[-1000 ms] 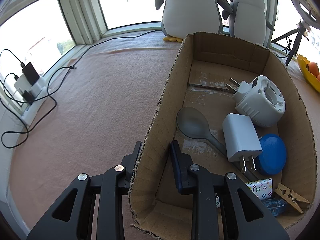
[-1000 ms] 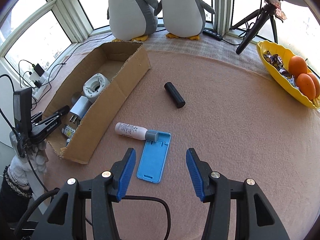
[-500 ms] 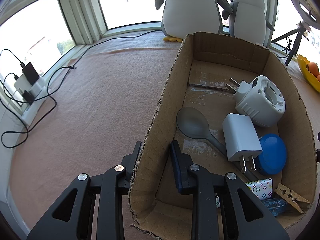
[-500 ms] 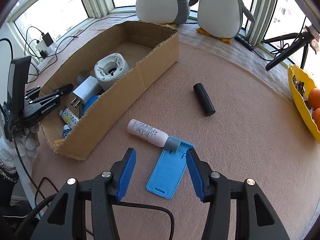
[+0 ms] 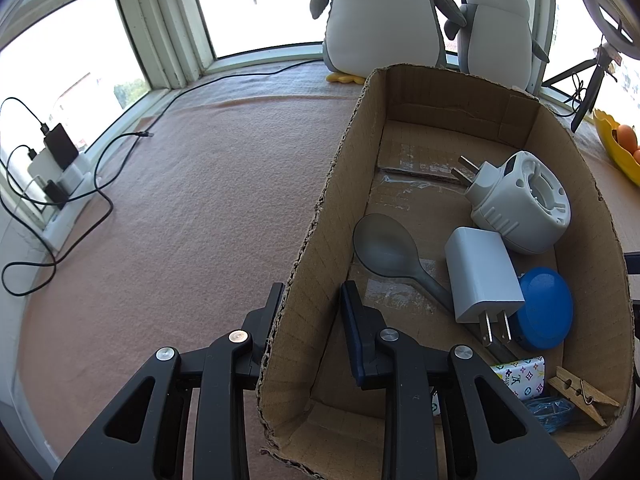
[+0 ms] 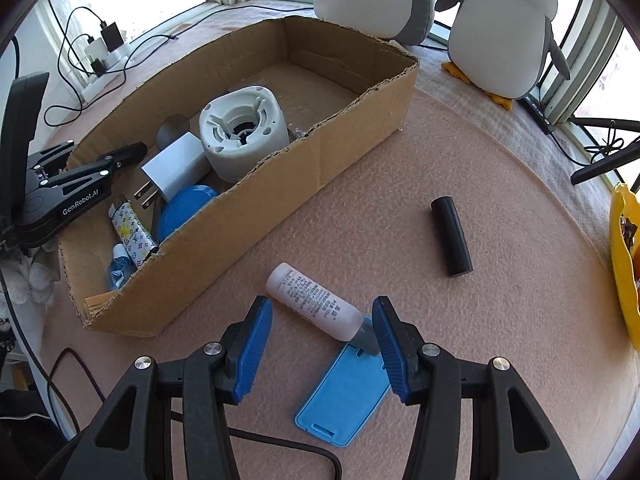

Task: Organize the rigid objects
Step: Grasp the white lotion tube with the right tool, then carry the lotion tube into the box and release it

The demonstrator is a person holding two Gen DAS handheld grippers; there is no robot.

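My left gripper [image 5: 310, 304] is shut on the near left wall of the cardboard box [image 5: 308, 240], one finger outside and one inside. The box holds a grey spoon [image 5: 386, 246], a white charger [image 5: 482, 276], a white plug-in device [image 5: 520, 204], a blue lid [image 5: 544, 308], a patterned lighter [image 5: 520, 376] and a clothespin [image 5: 580, 394]. My right gripper [image 6: 320, 320] is open, its fingers either side of a white bottle [image 6: 316, 300] that lies on the mat with its cap on a blue flat holder [image 6: 344, 396]. A black cylinder [image 6: 452, 236] lies further right.
Two plush penguins [image 6: 512, 28] stand behind the box [image 6: 248, 204]. A yellow fruit bowl [image 6: 624, 264] is at the right edge. A power strip with chargers and cables [image 5: 56, 184] lies at the left by the window. A tripod [image 6: 600, 152] stands at the far right.
My right gripper has moved forward and down over the white bottle, which now lies between its open fingers. My left gripper has kept its hold on the box wall.
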